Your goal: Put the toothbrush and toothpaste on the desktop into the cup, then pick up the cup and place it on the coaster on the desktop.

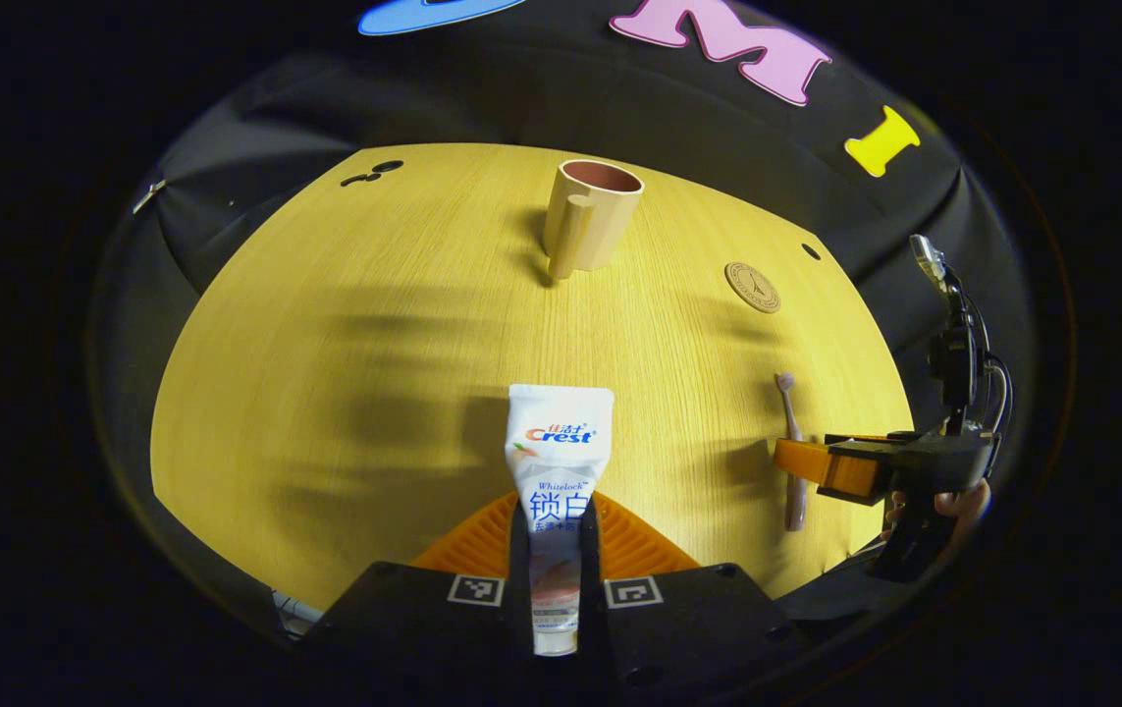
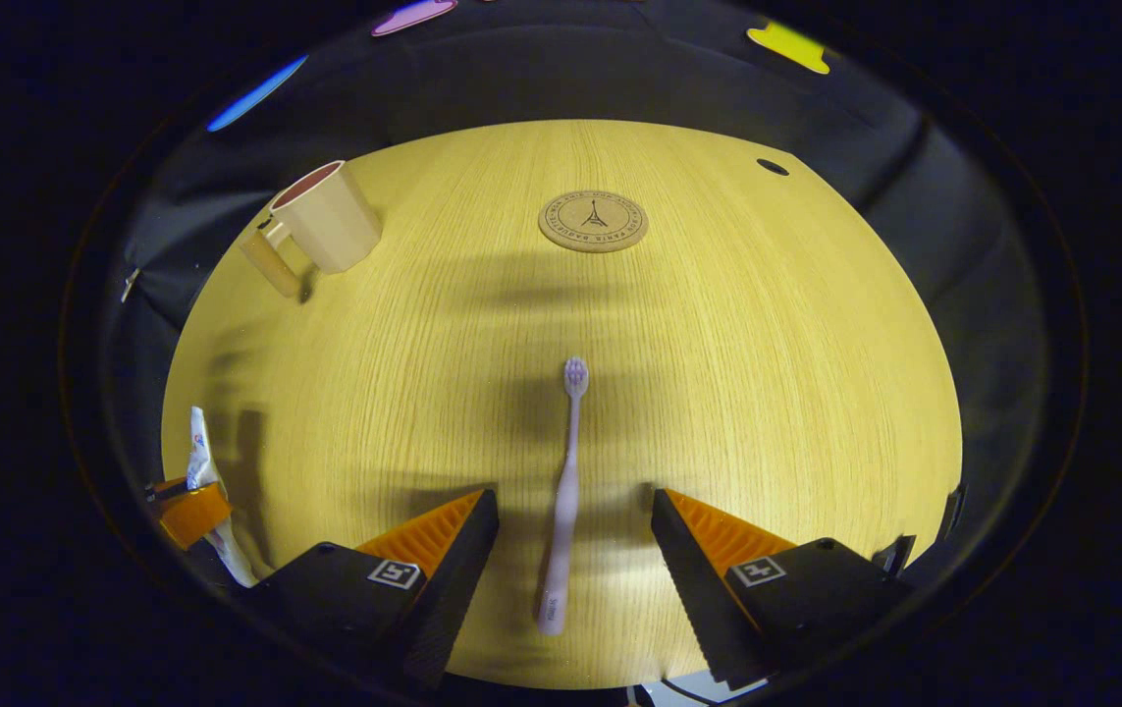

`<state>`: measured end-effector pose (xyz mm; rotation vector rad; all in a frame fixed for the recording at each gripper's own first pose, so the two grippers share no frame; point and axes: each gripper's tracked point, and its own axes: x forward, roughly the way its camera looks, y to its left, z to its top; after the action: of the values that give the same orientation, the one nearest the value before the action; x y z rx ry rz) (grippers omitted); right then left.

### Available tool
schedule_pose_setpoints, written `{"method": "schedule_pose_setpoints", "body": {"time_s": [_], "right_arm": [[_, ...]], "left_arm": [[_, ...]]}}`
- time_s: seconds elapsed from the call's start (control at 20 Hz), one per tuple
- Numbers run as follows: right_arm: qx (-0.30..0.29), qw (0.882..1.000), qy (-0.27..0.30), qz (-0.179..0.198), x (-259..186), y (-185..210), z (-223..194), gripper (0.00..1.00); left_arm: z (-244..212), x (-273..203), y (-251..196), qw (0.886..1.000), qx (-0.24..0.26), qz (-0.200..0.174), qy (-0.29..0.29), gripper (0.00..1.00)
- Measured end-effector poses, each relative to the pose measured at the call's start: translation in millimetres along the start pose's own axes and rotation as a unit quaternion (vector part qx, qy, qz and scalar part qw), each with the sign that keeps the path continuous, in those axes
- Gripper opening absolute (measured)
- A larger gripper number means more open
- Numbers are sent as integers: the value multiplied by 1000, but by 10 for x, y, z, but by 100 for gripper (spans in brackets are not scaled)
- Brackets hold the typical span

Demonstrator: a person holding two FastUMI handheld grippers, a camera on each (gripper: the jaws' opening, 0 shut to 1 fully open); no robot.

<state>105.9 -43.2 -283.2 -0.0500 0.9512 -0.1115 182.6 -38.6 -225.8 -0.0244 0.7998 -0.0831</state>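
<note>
Yellow wood grain covers the round worktop [image 2: 767, 373], which carries every thing in the task. In the left gripper view the left gripper [image 1: 561, 550] has its fingers closed on the toothpaste [image 1: 559, 462], a white tube pinched at its lower half with the crimped flat end pointing toward the far edge; the tube carries red and blue brand lettering, blue characters and a smaller blue word beneath. Near the far edge stands the cup [image 1: 590, 216], a beige mug, upright, with a darker inside and its handle turned toward the camera. Right of it, apart from it and close to the right edge, lies the coaster [image 1: 753, 287], a round cork-coloured disc. In the right gripper view that disc bears a stamped tower emblem ringed by lettering too small to make out. The right gripper [image 2: 575, 535] has its fingers spread wide open, one on each side of the toothbrush [image 2: 565, 491], touching neither side. That pale pink brush lies flat near the near edge, bristle head toward the coaster.
</note>
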Motion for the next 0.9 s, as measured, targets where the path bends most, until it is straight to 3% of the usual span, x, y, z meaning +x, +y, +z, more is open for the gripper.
{"method": "schedule_pose_setpoints", "body": {"time_s": [0.15,0.2,0.25,0.3,0.35,0.4,0.45,0.5,0.55,0.6,0.65,0.9], "right_arm": [[6,1000,9,2,30,97,-30,92],[11,1000,10,0,32,107,-27,81],[15,1000,11,-1,30,117,-17,78],[16,1000,11,-2,46,122,-1,63],[18,1000,10,-3,50,119,14,70],[22,1000,10,-4,53,115,19,54],[24,1000,10,-7,62,95,33,49],[28,1000,9,-9,67,81,51,36],[31,999,10,-10,76,68,60,15],[32,999,8,-12,79,63,70,19],[29,999,6,-11,66,69,61,13],[-9,1000,-2,14,59,96,67,6]], "left_arm": [[18,2,-26,1000,6,-2,-8,23],[22,-7,-15,1000,6,-5,-9,23],[27,-9,-8,1000,6,-7,-10,23],[26,-10,-16,1000,5,-9,-10,23],[31,-12,-13,1000,5,-10,-10,22],[27,-5,-11,1000,4,-10,-11,23],[29,-4,-4,1000,5,-10,-10,23],[20,7,-4,1000,5,-10,-9,23],[13,7,0,1000,7,-10,-7,23],[15,15,0,1000,9,-10,-7,23],[23,12,1,1000,11,-10,-7,23],[53,-11,-4,1000,12,-12,-9,23]]}}
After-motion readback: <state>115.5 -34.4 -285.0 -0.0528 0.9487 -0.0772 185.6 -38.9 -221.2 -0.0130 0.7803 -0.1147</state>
